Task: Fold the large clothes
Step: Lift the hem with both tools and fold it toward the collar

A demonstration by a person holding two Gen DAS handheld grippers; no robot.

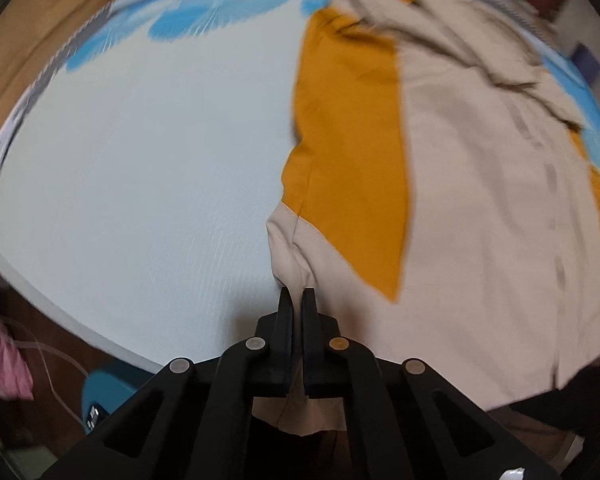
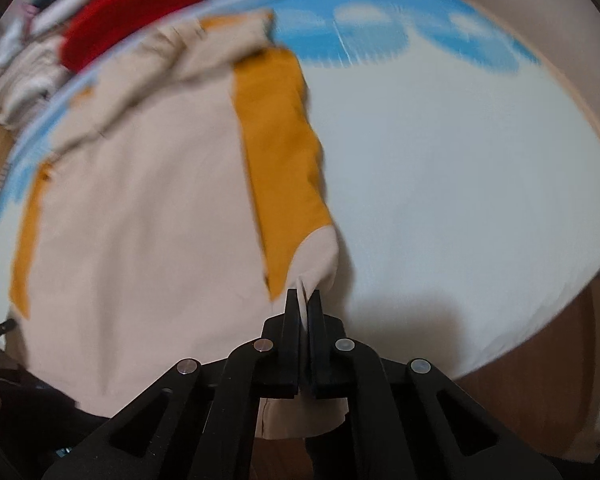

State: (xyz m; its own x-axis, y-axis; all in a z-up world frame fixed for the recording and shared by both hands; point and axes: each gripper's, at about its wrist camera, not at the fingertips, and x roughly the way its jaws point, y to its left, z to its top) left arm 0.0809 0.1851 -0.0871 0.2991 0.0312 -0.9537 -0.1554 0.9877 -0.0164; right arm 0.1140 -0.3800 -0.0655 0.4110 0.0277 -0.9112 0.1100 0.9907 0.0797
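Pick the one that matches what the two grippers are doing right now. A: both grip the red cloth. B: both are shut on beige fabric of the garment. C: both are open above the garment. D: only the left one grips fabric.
B: the left gripper and the right gripper each pinch beige fabric of the beige and mustard garment, with cloth showing between closed fingers.

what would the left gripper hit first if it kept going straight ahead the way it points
The left gripper is already shut on the beige and mustard garment, so that gathered cloth comes first, then probably the pale table beneath; blur leaves depth unclear.
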